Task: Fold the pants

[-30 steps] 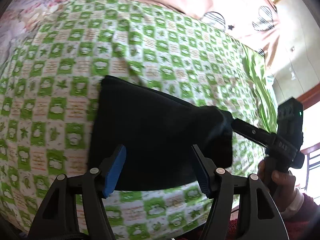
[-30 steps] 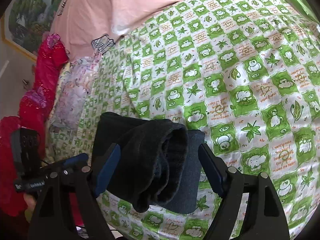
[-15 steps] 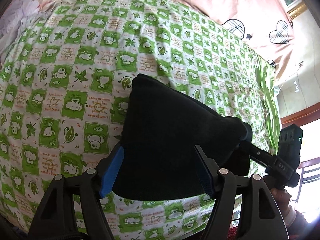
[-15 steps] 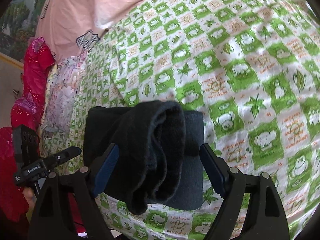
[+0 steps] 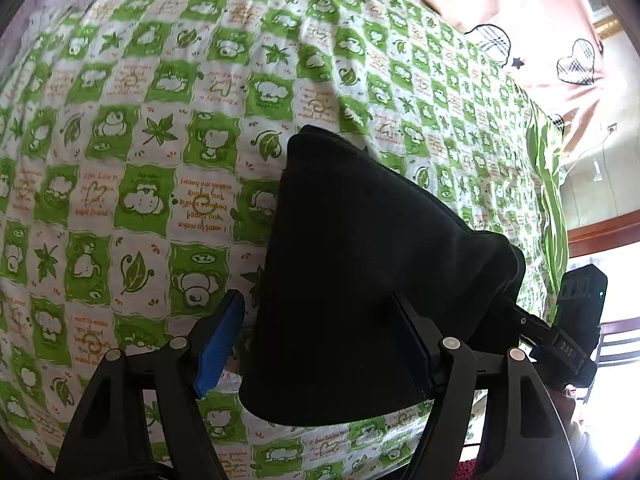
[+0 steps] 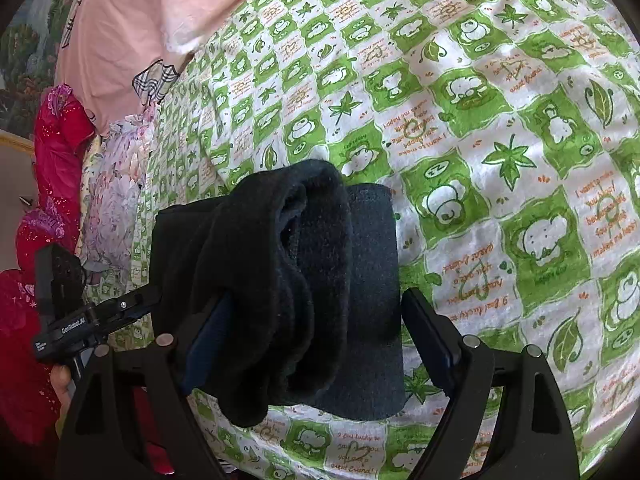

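Observation:
The dark folded pants [image 5: 360,260] lie on the green-and-white checked bedsheet [image 5: 132,168] near its front edge. My left gripper [image 5: 320,344] is open, its blue-padded jaws straddling the near edge of the pants. My right gripper [image 6: 316,344] is open too, and a thick roll of the pants [image 6: 288,272] bulges up between its jaws and drapes over the left finger [image 6: 204,352]. The right gripper also shows in the left wrist view [image 5: 568,332] at the pants' right end. The left gripper shows in the right wrist view [image 6: 92,320] at the pants' left end.
A pink pillow or quilt [image 6: 148,20] lies at the head of the bed. Red fabric [image 6: 52,168] and a floral cover [image 6: 116,208] are at the bed's left side. A wall and wooden frame [image 5: 600,232] lie past the bed's right edge.
Both grippers have moved forward and lower over the bed, so the pants and sheet look closer. The pants have shifted forward with them. Both jaws stay apart.

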Available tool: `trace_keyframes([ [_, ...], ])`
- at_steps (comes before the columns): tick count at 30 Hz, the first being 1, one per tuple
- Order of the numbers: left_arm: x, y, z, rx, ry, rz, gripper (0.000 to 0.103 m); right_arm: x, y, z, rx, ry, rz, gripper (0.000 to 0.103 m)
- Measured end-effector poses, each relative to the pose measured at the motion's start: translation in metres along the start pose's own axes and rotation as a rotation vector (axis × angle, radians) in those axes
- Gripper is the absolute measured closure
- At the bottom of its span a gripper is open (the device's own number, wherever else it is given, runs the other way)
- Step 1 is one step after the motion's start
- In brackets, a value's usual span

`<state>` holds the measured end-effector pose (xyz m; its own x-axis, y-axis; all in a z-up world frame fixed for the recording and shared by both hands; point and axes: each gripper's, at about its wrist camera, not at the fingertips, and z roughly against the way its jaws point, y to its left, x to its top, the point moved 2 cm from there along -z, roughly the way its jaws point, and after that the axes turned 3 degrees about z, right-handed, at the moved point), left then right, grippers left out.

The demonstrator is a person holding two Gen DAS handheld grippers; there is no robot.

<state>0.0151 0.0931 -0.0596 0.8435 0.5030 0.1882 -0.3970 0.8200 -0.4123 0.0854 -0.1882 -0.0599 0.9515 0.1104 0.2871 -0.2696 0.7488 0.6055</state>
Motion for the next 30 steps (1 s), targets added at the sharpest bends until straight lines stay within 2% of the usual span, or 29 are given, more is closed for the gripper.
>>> trace_keyframes([
  [6,0.004,0.002,-0.009,-0.011,0.022,0.01,0.028,-0.001,0.001,-0.002,0.001,0.001,0.017,0.018],
  [11,0.005,0.003,-0.016,-0.012,0.033,0.017,0.025,-0.002,-0.005,-0.004,0.044,0.01,-0.011,0.019],
  [14,0.005,0.005,-0.02,-0.007,0.041,0.024,0.024,-0.002,-0.005,-0.003,0.05,0.01,0.006,0.025],
  [18,0.006,0.006,-0.025,-0.01,0.046,0.037,0.02,-0.004,-0.015,0.0,0.071,0.012,-0.01,0.046],
  [19,0.005,0.006,-0.026,-0.015,0.05,0.041,0.019,-0.005,-0.017,0.0,0.085,0.013,-0.019,0.049],
  [24,0.005,0.003,-0.032,-0.011,0.05,0.046,0.019,-0.007,-0.023,0.001,0.114,0.008,-0.031,0.051],
  [26,0.004,0.0,-0.034,-0.001,0.04,0.035,0.02,-0.006,-0.022,0.0,0.113,0.008,-0.023,0.051],
  [28,0.003,-0.003,-0.035,-0.006,0.039,0.027,0.032,-0.006,-0.021,0.0,0.108,0.008,-0.013,0.051],
  [30,0.002,-0.009,-0.039,-0.016,0.042,0.026,0.039,-0.007,-0.02,0.0,0.098,0.007,0.001,0.051],
])
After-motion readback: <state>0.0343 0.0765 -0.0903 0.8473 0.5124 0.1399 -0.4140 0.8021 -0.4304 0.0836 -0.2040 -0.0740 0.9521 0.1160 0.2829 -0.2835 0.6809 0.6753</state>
